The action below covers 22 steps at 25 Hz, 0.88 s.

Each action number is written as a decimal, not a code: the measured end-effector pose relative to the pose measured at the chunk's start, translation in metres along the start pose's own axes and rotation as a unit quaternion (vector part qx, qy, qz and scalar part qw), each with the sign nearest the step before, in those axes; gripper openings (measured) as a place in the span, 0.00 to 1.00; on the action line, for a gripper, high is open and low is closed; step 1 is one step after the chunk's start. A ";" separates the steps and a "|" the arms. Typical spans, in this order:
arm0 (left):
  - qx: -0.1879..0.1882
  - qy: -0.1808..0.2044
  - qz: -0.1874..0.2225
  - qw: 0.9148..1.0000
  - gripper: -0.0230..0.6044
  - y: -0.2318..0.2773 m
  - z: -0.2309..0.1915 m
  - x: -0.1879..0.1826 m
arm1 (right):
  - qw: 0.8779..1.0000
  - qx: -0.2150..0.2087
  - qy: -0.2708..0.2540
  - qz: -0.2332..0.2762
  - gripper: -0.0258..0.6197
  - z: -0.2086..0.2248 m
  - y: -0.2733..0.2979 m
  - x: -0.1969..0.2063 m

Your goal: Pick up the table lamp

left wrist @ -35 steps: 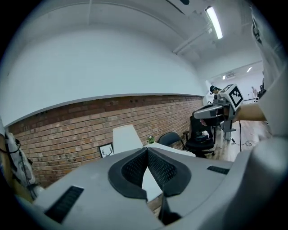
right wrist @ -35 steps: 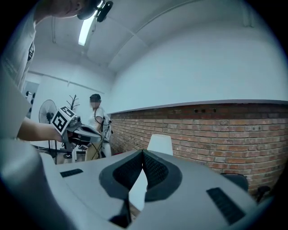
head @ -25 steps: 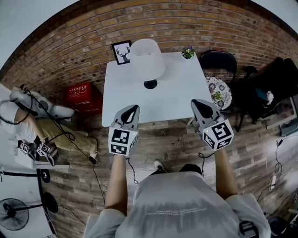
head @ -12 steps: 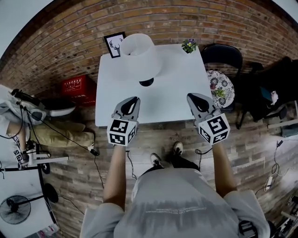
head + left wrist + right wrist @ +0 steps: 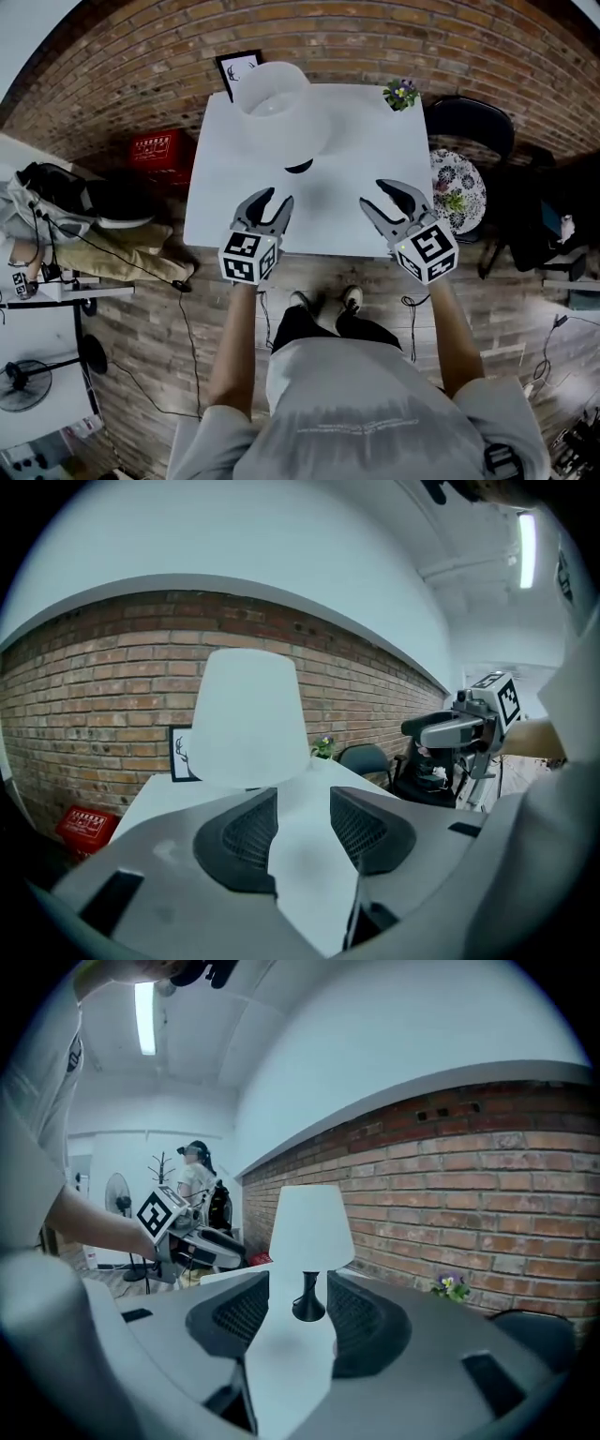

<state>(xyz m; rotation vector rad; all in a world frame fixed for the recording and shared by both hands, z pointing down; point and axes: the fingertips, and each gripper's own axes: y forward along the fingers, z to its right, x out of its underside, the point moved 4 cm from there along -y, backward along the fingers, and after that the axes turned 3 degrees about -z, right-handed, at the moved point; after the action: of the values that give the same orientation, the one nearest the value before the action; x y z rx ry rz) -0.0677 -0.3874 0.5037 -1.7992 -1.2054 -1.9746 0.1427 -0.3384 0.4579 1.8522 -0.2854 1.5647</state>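
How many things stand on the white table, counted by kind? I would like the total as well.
Table lamp: 1
Framed picture: 1
Small pot of flowers: 1
Total: 3

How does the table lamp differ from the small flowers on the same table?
Size: the lamp towers over the flowers. Colour: the lamp is white with a dark base; the flowers are green with small coloured blooms. Place: the lamp stands back centre-left, the flowers at the back right corner. Both stand on the white table.
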 end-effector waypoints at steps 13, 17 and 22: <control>-0.020 -0.033 -0.012 0.999 0.43 0.106 -0.063 0.058 | 0.999 -0.024 0.008 -0.036 0.43 0.020 0.080 0.036; -0.039 -0.023 -0.008 0.999 0.46 0.130 -0.078 0.066 | 0.999 -0.021 0.014 -0.042 0.44 0.023 0.100 0.044; -0.054 -0.003 0.022 0.998 0.47 0.157 -0.090 0.066 | 0.999 -0.022 0.016 -0.046 0.45 0.025 0.116 0.045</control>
<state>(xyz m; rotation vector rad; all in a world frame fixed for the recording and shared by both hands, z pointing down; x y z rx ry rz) -0.0487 -0.5259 0.6359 -1.8653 -1.0701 -2.0470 0.1074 -0.4284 0.5399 1.7799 -0.2158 1.5122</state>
